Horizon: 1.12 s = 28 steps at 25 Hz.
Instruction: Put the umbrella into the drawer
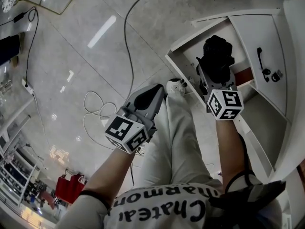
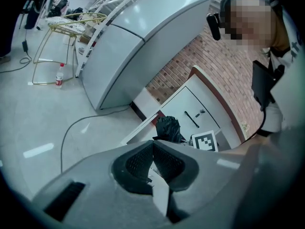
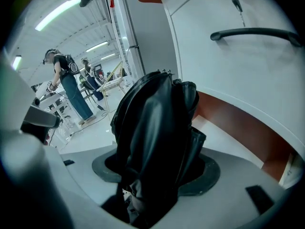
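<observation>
While the right gripper (image 1: 215, 74) clamps the umbrella (image 1: 218, 51) over the drawer (image 1: 190, 49), left gripper (image 1: 156, 92) fingers meet; empty.

- The umbrella (image 1: 217, 55) is in the right gripper (image 1: 215, 78), over the open drawer (image 1: 190, 49) on the right.
- The left gripper (image 1: 155, 93) is left of it, above the floor (image 1: 86, 61).

Right claw (image 1: 215, 75) grips black folded umbrella (image 1: 218, 51), held over open white drawer (image 1: 196, 26). Cabinet door (image 1: 267, 37) with black handle (image 1: 259, 58) just right of drawer. Left claw (image 1: 155, 93) low at left, above pale trouser leg (image 1: 176, 132), nothing in it. White cable (image 1: 95, 109) coiled on glossy floor (image 1: 86, 66).
</observation>
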Each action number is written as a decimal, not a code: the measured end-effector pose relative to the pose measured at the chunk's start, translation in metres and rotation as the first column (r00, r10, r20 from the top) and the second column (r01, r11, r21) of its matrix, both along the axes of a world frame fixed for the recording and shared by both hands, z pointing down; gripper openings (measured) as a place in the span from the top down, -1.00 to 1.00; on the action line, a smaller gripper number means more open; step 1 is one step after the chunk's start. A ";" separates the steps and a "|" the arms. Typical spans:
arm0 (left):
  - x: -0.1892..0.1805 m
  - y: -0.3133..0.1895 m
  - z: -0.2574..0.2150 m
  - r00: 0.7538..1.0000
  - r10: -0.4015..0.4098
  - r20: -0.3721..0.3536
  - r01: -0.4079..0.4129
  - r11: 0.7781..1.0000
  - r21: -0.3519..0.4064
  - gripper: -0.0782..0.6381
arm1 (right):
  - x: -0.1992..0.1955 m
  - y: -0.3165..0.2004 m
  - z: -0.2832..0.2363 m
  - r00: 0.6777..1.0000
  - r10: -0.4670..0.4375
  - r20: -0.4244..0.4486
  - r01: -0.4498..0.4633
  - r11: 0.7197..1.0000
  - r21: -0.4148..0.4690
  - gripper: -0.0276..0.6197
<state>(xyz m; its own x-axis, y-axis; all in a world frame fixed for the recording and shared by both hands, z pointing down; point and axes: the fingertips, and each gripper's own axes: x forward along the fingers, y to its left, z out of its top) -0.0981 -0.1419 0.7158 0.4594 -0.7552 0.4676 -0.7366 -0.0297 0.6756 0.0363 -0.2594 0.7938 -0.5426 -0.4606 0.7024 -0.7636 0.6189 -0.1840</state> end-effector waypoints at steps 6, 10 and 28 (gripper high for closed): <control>0.004 0.003 0.011 1.000 -0.008 -0.018 0.008 1.000 -0.003 0.74 | 0.007 -0.007 0.021 1.000 0.026 -0.011 -0.026 1.000 -0.007 0.02; 0.009 0.004 0.019 1.000 -0.012 -0.021 0.012 1.000 -0.012 0.74 | 0.007 -0.009 0.030 1.000 0.008 -0.004 -0.008 1.000 -0.019 0.02; 0.037 -0.002 0.040 0.998 0.039 -0.056 -0.041 0.999 -0.024 0.74 | 0.023 -0.020 0.064 0.999 0.036 -0.011 -0.037 0.996 -0.082 0.02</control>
